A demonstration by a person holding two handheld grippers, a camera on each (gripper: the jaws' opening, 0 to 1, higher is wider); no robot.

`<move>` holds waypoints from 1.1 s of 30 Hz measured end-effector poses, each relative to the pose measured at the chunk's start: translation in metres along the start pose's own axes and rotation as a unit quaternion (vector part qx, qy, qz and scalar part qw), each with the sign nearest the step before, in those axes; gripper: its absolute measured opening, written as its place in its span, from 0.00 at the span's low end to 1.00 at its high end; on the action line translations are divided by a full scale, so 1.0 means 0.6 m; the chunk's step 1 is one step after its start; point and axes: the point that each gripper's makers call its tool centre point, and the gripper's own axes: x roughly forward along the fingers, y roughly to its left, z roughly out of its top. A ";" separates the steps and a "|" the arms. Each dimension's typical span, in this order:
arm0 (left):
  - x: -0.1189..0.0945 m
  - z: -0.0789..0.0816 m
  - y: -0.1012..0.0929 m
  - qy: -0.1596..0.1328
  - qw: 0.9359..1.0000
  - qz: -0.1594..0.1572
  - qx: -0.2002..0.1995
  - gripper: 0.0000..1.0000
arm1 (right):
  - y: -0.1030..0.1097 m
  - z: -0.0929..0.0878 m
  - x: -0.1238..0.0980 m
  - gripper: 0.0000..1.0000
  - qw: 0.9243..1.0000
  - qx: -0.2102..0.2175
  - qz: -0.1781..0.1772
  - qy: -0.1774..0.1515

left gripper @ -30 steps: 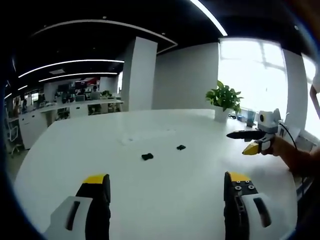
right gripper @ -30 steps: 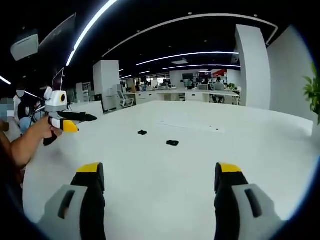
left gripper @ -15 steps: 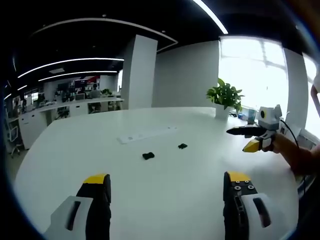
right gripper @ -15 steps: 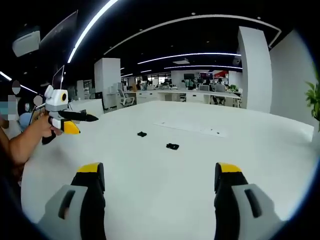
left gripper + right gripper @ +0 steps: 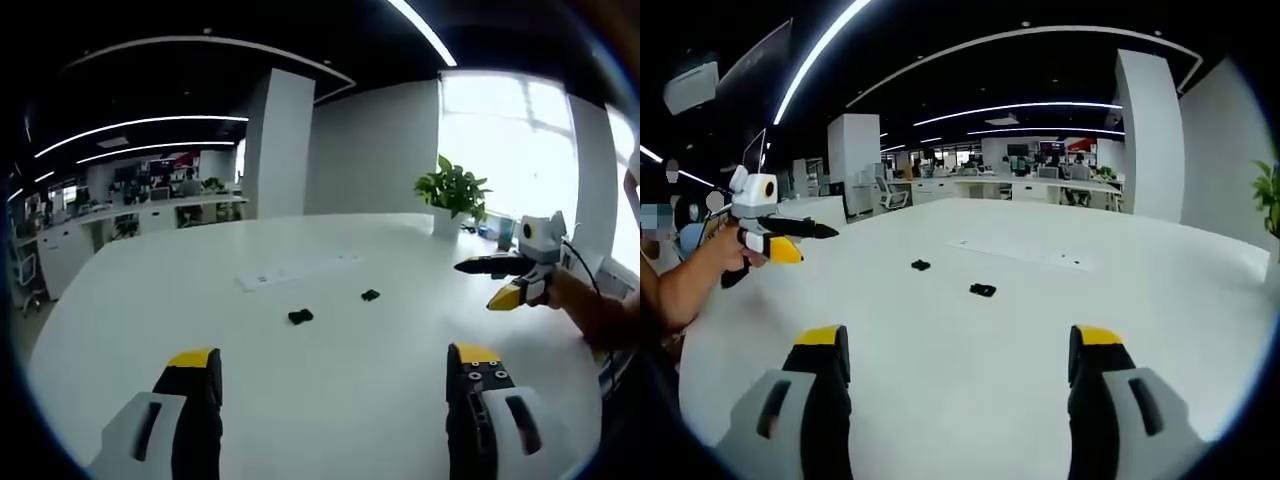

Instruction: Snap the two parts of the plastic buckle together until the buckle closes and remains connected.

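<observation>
A: White surface (image 5: pixel 330 400) was glossy and bare under both grippers. Left gripper (image 5: pixel 335 385) had its jaws spread wide, empty. Right gripper (image 5: pixel 950 365) the same.

B: Buckle?

A: Two black pieces lay well apart from each other, mid-surface, beyond both grippers: nearer buckle half (image 5: pixel 299 316), farther buckle half (image 5: pixel 370 295).

B: Risk?

A: Small parts on a slick top. I'd guess a jaw nudge could skid one away, or a skewed pinch could misalign the halves so the latch wouldn't hold.
</observation>
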 end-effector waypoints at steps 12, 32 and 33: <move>0.016 0.001 0.006 0.007 1.000 -0.001 0.005 0.95 | -0.007 0.007 0.016 0.91 1.000 -0.005 -0.001 0.002; 0.044 0.015 0.012 -0.001 1.000 -0.016 0.000 0.94 | -0.017 0.009 0.040 0.91 1.000 -0.013 -0.001 0.010; 0.046 0.015 0.014 0.000 1.000 -0.017 0.000 0.93 | -0.018 0.012 0.040 0.91 1.000 -0.014 -0.002 0.009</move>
